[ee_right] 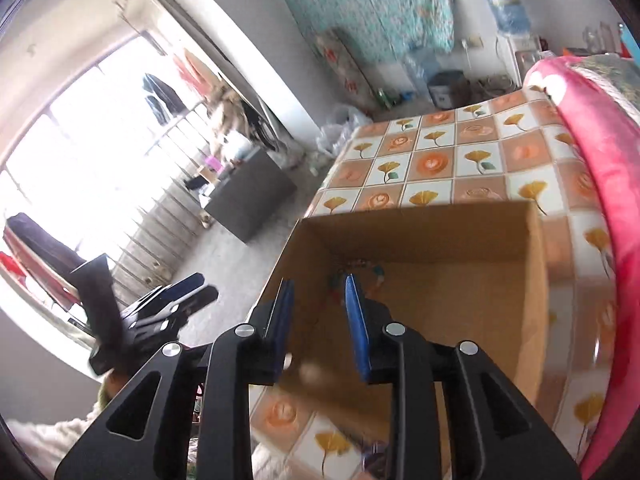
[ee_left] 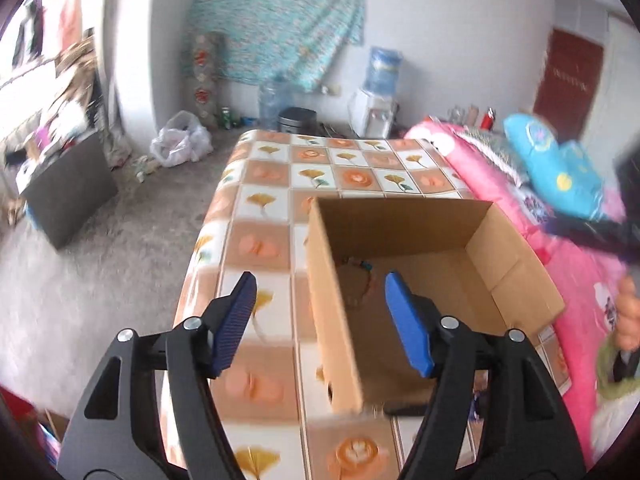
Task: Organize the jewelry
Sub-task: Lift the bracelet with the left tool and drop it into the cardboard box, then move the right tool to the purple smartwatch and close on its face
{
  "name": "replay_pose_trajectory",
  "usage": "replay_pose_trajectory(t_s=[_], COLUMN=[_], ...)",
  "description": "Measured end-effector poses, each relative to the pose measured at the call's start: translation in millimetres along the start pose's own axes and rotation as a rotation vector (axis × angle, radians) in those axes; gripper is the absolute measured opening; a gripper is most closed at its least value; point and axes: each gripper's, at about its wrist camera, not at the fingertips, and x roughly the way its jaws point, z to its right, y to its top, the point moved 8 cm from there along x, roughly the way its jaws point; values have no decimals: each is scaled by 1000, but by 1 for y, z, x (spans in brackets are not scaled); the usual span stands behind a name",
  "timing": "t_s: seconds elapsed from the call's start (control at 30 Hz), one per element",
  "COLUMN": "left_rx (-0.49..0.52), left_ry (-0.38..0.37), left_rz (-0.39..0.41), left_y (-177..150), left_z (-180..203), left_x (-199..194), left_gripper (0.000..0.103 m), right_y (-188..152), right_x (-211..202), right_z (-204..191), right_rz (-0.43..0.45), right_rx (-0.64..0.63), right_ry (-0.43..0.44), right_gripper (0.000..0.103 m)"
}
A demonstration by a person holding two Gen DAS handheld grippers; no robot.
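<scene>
An open cardboard box (ee_left: 500, 248) stands on a table covered with a flower-tile cloth (ee_left: 264, 200). A small tangle of beaded jewelry (ee_left: 362, 268) lies on the box floor at its far left corner, also seen in the right wrist view as the jewelry (ee_right: 362, 270). My left gripper (ee_left: 320, 284) hangs open and wide above the box's left wall, with nothing held. My right gripper (ee_right: 320, 284) hovers over the near left part of the box (ee_right: 536, 280), its jaws a narrow gap apart and empty.
Pink bedding (ee_left: 480, 160) with a blue pillow (ee_left: 560, 160) borders the table's right side. On the floor to the left are a dark cabinet (ee_left: 68, 196) and a plastic bag (ee_left: 180, 144). A water dispenser (ee_left: 376, 108) stands at the far wall.
</scene>
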Motion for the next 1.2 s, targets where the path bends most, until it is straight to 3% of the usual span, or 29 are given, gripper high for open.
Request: replay_pose_trajectory(t_s=[0.13, 0.23, 0.33, 0.47, 0.63, 0.7, 0.77, 0.83, 1.0, 1.07, 1.2], left_rx=[-39, -18, 14, 13, -16, -15, 2, 38, 201, 240, 247], left_ry=[22, 32, 72, 91, 69, 41, 32, 39, 120, 155, 178], left_rz=[-30, -92, -137, -118, -90, -92, -108, -146, -281, -249, -269], left_y=[-53, -82, -92, -83, -83, -91, -105, -123, -169, -172, -174], left_z=[-5, 4, 5, 2, -2, 1, 5, 10, 31, 36, 36], left_x=[-4, 8, 27, 43, 44, 41, 38, 40, 56, 56, 59], left_gripper=[66, 66, 68, 68, 69, 74, 79, 81, 83, 86, 95], right_y=[-80, -106, -101, -81, -77, -84, -97, -113, -160, -172, -177], right_x=[-11, 2, 17, 28, 24, 21, 17, 17, 27, 35, 48], right_z=[29, 49, 65, 80, 82, 77, 73, 67, 48, 43, 31], right_rz=[-57, -102, -102, -64, -31, -34, -48, -74, -169, -209, -234], right_rx=[78, 140, 155, 176, 183, 162, 137, 108, -30, -87, -234], right_ry=[-92, -147, -215, -277, -266, -260, -270, -286, -300, -311, -347], right_gripper=[27, 27, 27, 27, 27, 29, 44, 48, 49, 49, 49])
